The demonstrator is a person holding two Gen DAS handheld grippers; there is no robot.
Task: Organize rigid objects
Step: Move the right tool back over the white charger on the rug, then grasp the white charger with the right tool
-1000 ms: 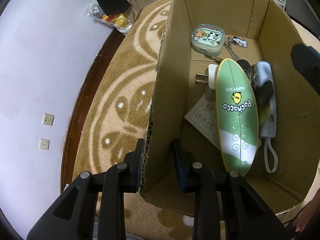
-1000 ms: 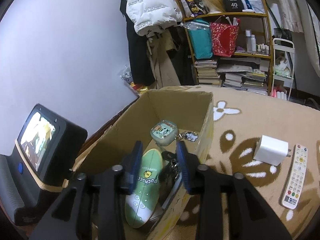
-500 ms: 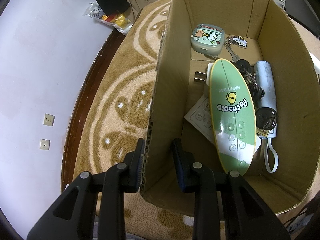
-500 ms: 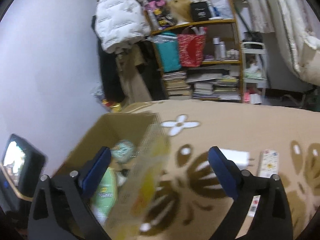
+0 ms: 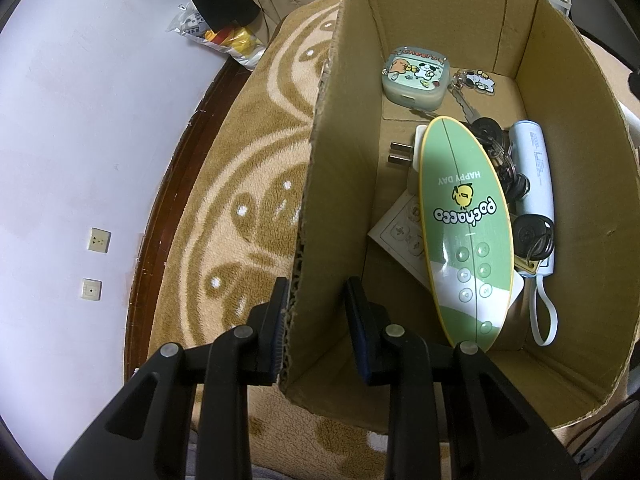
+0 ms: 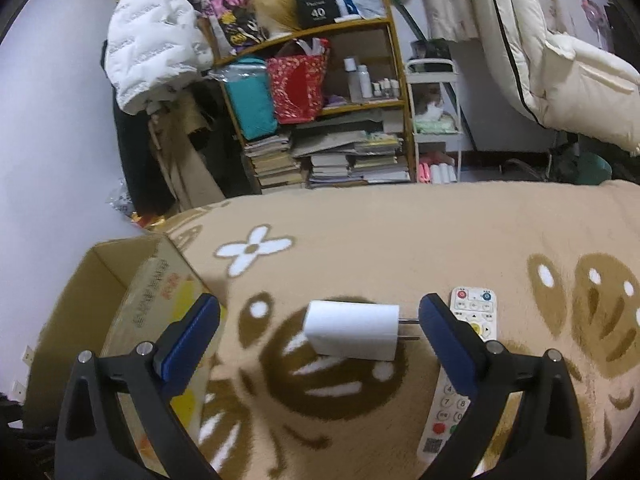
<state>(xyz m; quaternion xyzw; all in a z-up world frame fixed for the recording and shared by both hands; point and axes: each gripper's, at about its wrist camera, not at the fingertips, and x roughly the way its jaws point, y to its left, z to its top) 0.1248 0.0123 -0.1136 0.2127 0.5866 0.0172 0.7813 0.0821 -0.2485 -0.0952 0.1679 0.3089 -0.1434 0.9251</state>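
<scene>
Big tan patterned rug (image 6: pixel 400 248) covers everything, and the box (image 5: pixel 344 168) sits on it. The left gripper (image 5: pixel 316 312) is still straddling the box's wall, one finger outside and one inside, not quite clamped. Inside, the green remote (image 5: pixel 464 232) lies long axis running away from the left camera, buttons at the near end. A second ago the right gripper (image 6: pixel 320 320) hung over the box, half shut; now it's swung out over the rug, fingers spread wide on either side of the white charger (image 6: pixel 352 334). The charger lies crosswise, prongs pointing right toward the white remote (image 6: pixel 460 360) just beside it.
</scene>
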